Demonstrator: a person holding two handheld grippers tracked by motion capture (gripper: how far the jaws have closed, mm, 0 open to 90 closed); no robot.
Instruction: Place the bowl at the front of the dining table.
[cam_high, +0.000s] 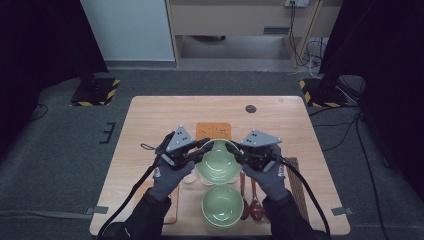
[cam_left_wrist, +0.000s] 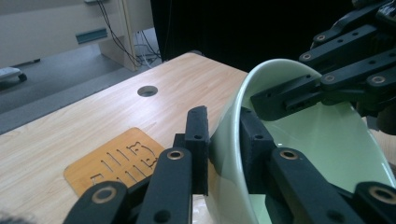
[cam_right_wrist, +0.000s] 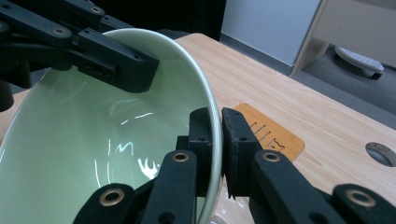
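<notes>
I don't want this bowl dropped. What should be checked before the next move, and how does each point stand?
1. Left tongs shut on the bowl rim: ok, one jaw inside, one outside.
2. Right tongs shut on the rim: ok, same straddle.
3. Grips on opposite sides of the bowl: ok in the high view.
4. Bowl clear of the table: cannot tell.
5. Second bowl and spoons close by: not ok, they lie just nearer the person.
6. Orange coaster beyond the bowl bare: ok.
</notes>
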